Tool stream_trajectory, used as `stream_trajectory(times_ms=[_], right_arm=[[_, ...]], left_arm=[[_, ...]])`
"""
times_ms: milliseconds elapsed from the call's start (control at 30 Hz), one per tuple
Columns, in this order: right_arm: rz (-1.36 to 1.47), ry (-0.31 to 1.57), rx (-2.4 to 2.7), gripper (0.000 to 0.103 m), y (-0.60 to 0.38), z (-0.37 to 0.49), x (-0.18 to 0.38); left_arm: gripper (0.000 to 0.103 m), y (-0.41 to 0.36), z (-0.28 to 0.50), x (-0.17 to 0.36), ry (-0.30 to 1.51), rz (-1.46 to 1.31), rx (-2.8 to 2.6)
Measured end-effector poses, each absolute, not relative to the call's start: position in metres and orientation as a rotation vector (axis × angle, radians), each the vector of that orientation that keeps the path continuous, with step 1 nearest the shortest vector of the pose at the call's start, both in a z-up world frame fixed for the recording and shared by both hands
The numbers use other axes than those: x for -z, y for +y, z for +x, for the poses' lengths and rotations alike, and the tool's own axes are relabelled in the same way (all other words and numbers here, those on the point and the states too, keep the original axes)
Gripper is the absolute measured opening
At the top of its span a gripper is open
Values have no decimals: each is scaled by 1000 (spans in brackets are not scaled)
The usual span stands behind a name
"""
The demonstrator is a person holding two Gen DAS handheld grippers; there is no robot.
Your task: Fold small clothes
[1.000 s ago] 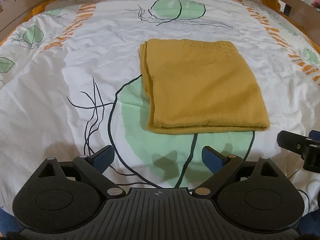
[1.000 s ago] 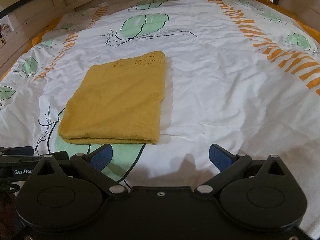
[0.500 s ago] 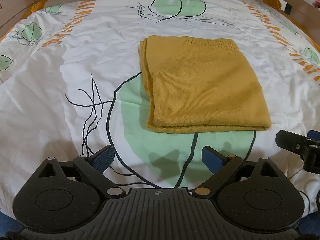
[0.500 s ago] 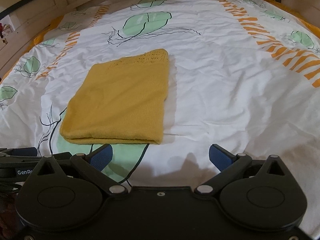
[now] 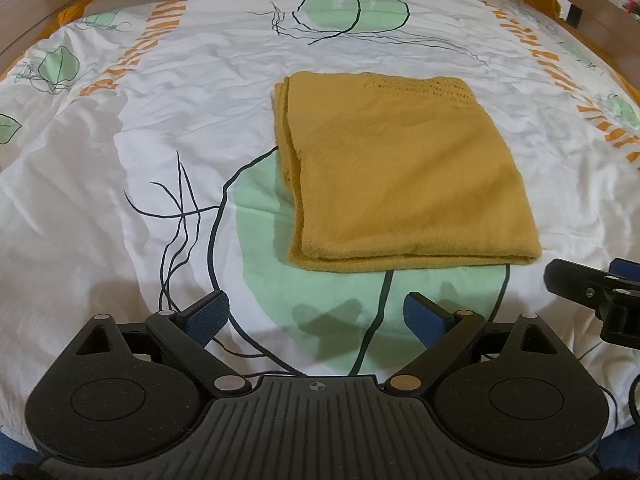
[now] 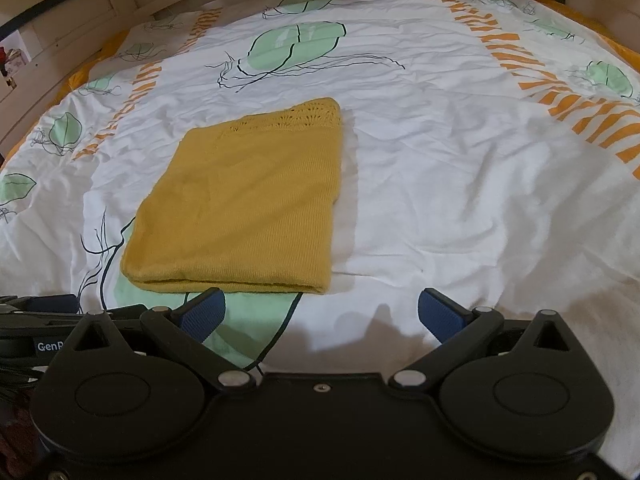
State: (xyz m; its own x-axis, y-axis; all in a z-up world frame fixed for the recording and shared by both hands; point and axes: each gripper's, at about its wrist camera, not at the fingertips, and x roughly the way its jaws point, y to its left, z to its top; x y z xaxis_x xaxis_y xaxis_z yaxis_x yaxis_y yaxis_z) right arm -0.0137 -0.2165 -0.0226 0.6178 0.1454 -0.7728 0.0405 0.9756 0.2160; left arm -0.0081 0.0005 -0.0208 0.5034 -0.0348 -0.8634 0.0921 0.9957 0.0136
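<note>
A mustard-yellow knitted garment [image 5: 404, 176] lies folded into a flat rectangle on the bed; in the right wrist view the same garment [image 6: 248, 200] sits left of centre. My left gripper [image 5: 316, 316] is open and holds nothing, hovering just short of the fold's near edge. My right gripper [image 6: 322, 314] is open too, off the garment's near right corner. Each gripper shows at the edge of the other's view: the right gripper [image 5: 592, 292] and the left gripper [image 6: 44, 308].
The bedspread [image 5: 120, 184] is white with green leaves, black lines and orange stripes, slightly wrinkled. A wooden bed frame [image 6: 68, 12] runs around the far and side edges. Bare bedding [image 6: 480, 200] lies right of the garment.
Both grippers have eased slightly nearer the folded garment, which sits a bit lower and larger in view. Neither gripper has changed its opening.
</note>
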Motion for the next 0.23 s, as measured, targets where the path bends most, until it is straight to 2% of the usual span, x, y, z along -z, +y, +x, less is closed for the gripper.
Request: stream_trajectory(times_ms=[233], right_arm=[[224, 907, -65, 102, -216, -12, 23]], left_arm=[[95, -1, -6, 22, 1038, 63, 82]])
